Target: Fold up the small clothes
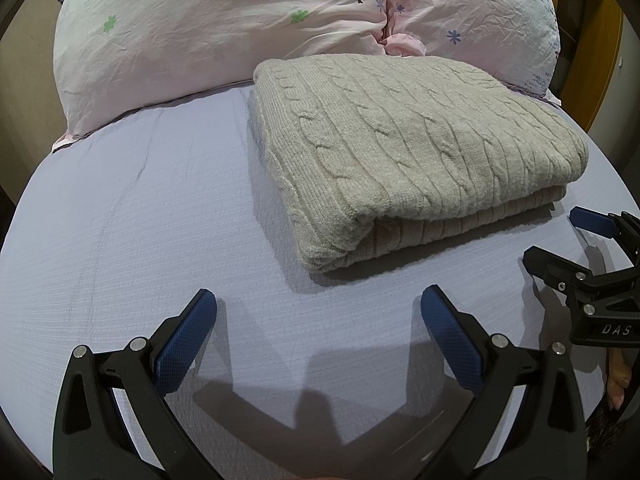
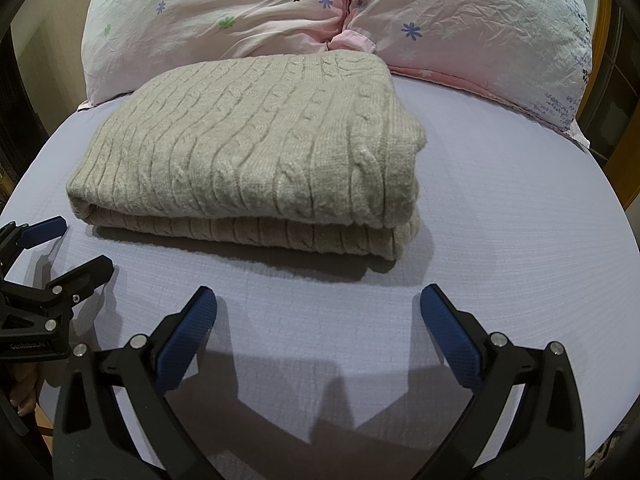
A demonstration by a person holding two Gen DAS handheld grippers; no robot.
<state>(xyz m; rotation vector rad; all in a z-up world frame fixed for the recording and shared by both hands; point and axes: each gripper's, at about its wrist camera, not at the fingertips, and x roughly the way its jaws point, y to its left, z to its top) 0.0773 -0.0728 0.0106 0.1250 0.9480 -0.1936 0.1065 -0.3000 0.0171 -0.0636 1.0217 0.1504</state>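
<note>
On ribbed lilac sheet [image 1: 140,220], folded cable-knit sweater [image 1: 400,140], crinkled floral pillows [image 1: 200,32]

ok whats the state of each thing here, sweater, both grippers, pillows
sweater: folded, lying flat on the bed sheet, not held
left gripper: jaws open, empty, short of the sweater
right gripper: jaws open, empty, short of the sweater
pillows: side by side behind the sweater
</note>
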